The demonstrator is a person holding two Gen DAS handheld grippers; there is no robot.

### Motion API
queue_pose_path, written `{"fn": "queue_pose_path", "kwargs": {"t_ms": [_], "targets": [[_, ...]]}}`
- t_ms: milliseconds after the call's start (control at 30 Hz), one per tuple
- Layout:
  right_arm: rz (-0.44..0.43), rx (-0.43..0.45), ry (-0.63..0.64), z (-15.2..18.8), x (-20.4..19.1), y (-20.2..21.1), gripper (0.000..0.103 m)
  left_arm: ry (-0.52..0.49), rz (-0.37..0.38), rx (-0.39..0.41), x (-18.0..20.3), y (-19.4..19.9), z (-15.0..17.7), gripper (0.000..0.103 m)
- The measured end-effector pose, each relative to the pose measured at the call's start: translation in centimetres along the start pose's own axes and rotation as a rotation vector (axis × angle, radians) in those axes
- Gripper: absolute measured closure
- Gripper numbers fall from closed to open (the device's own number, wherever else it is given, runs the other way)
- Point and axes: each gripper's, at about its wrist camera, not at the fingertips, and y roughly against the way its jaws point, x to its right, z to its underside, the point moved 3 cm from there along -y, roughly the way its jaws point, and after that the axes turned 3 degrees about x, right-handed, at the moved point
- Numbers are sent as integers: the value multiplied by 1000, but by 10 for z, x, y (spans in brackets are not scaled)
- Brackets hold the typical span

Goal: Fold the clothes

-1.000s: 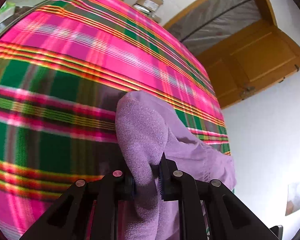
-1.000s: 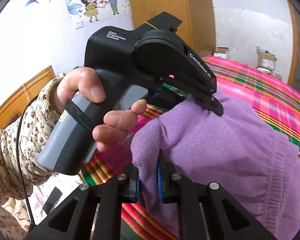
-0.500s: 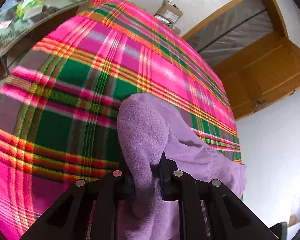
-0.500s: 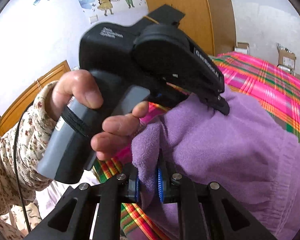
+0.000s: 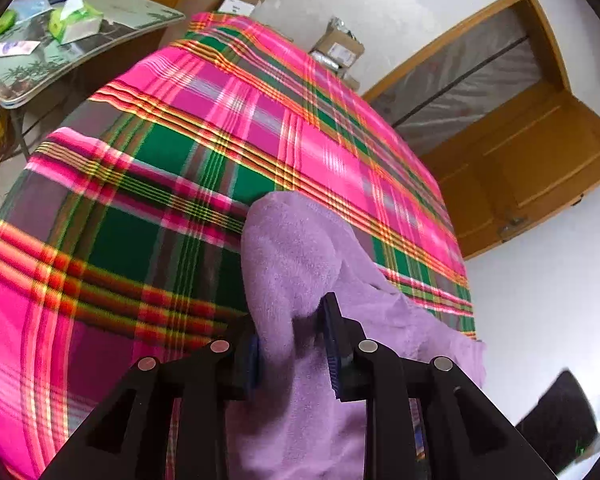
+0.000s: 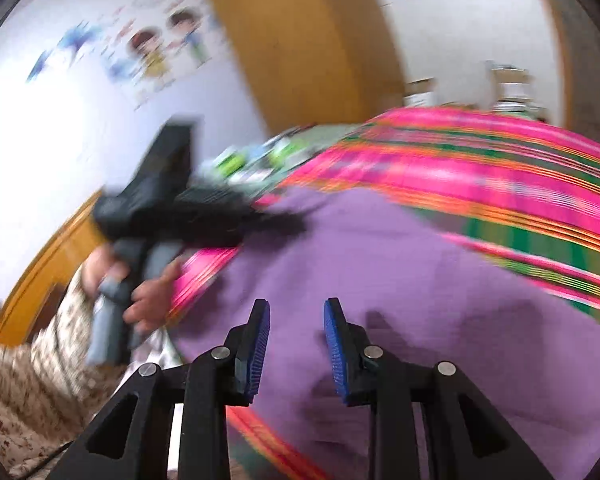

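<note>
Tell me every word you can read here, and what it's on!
Nothing here can be read.
Label on the cardboard box: too small.
Label on the second box: too small.
Print on the tissue pack: too small.
Any writing on the cartoon wall sticker: blurred.

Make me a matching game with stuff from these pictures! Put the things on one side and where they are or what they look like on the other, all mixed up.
Things:
1. purple garment
2. plaid bedspread
3. tissue pack
4. right gripper

Descriptions:
A. pink and green stripes
B. on the glass-topped side table
C. jaws apart, nothing pinched between them
D. a fold stands between the left gripper pads

Pairs: 1-D, 2-A, 3-B, 4-C
</note>
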Motion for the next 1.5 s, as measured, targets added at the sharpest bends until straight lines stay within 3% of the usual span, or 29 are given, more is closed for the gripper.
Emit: {"fn": "queue_pose_path", "kwargs": {"t_ms": [100, 200, 333, 500, 633, 767, 933, 1033, 1133, 1300, 1400, 1500], "targets": [[97, 30, -57, -12, 40, -6, 73, 30, -11, 13, -5, 7, 1, 74], [124, 0, -90, -11, 59, -21, 73, 51, -23, 26, -9, 11, 3, 74], [102, -27, -97, 1, 45, -20, 73, 72, -40, 38, -14, 18, 8, 74], [94, -22, -96, -10, 46, -35, 73, 62, -64, 54, -11, 28, 18, 74], [50, -1, -237, -9, 64, -27, 97, 63, -79, 56, -9, 27, 22, 74], [55, 62, -246, -9, 62, -5, 99, 68, -94, 60, -11, 27, 23, 74], [103, 74, -245, -8, 58, 10, 99, 70, -113, 46, -13, 20, 24, 74], [158, 24, -240, -4, 64, -1, 98, 80, -116, 36, -16, 15, 25, 74], [154, -12, -280, 0, 73, -15, 97, 92, -124, 19, -19, 11, 26, 74], [119, -1, -285, -1, 73, -5, 94, 95, -131, 29, -19, 15, 28, 74], [139, 12, -267, 5, 72, 9, 83, 74, -145, 51, -16, 21, 31, 74], [89, -26, -281, 20, 68, 20, 78, 57, -149, 72, -11, 31, 38, 74]]}}
